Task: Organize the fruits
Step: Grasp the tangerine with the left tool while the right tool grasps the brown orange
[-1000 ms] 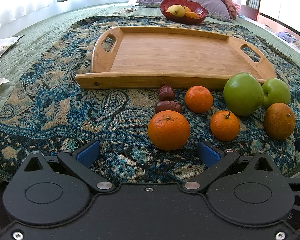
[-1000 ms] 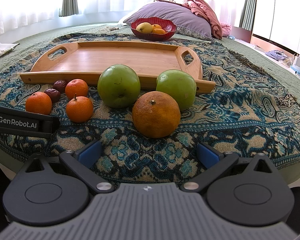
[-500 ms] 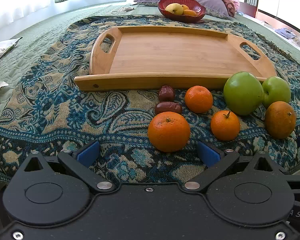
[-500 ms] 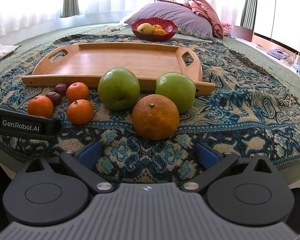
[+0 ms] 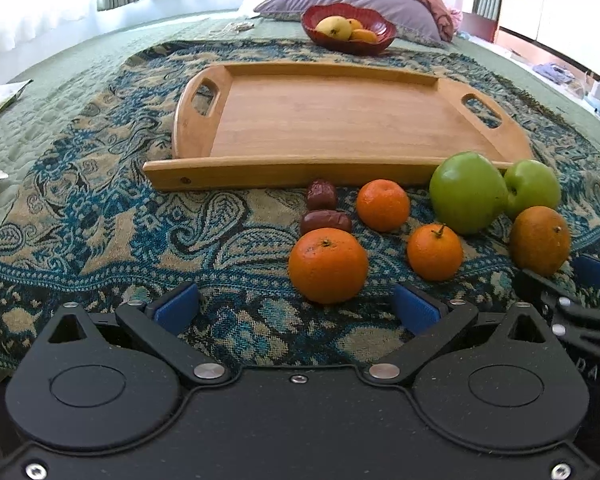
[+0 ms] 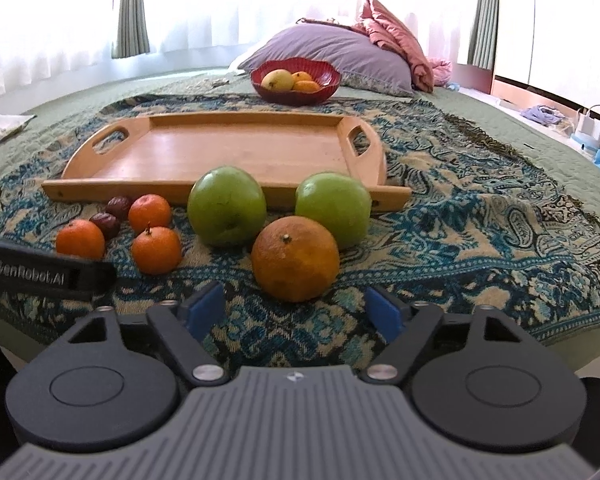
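A bare wooden tray [image 5: 332, 128] [image 6: 228, 152] lies on a patterned blanket. In front of it sit two green apples [image 5: 467, 192] [image 6: 333, 210], a large dull orange [image 6: 295, 264] [image 5: 539, 240], three small oranges [image 5: 328, 266] [image 5: 383, 205] [image 5: 435, 252] and two dark red dates [image 5: 326, 220]. My left gripper [image 5: 296, 308] is open and empty, just short of the nearest small orange. My right gripper [image 6: 296, 312] is open and empty, just short of the large orange.
A red bowl [image 5: 348, 30] [image 6: 296, 80] with yellow and orange fruit stands behind the tray, before a purple pillow [image 6: 332, 54]. The blanket's front edge runs under both grippers. Papers [image 5: 0, 96] lie at the far left.
Both grippers have moved slightly forward toward the fruit. The right gripper's fingers have narrowed a little. No fruit has moved.
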The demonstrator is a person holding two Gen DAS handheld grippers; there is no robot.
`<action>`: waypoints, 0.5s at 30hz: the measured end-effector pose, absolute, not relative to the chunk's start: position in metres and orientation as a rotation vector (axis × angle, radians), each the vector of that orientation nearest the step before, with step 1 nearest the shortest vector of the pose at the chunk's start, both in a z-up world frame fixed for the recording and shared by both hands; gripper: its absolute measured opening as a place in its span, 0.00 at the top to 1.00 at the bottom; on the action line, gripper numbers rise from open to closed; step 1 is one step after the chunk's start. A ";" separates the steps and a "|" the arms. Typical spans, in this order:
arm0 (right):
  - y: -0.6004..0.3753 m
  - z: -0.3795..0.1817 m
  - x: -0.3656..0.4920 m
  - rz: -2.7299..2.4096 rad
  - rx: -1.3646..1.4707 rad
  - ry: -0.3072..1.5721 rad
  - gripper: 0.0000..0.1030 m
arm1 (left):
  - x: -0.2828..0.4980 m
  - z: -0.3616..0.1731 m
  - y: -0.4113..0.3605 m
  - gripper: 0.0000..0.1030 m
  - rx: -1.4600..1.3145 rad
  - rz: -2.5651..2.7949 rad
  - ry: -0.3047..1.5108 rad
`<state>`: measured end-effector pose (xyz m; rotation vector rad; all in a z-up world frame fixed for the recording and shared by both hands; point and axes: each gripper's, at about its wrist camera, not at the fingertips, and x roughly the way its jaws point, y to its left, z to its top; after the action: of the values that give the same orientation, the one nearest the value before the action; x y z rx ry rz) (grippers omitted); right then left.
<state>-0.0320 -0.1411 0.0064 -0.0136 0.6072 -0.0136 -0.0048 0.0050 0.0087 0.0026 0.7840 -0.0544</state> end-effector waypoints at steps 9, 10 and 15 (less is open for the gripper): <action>-0.143 0.011 -0.029 -0.023 -0.003 0.577 0.30 | -0.016 0.018 -0.001 0.11 -0.008 -0.094 0.704; -0.142 0.010 -0.028 -0.024 -0.006 0.576 0.31 | -0.017 0.019 -0.001 0.13 -0.003 -0.091 0.696; -0.139 0.009 -0.027 -0.019 0.005 0.565 0.32 | -0.019 0.021 0.000 0.22 -0.018 -0.090 0.659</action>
<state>-0.0269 -0.1391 0.0092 0.0052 0.5653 -0.0186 -0.0191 0.0005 0.0213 -0.0183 0.6588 -0.0897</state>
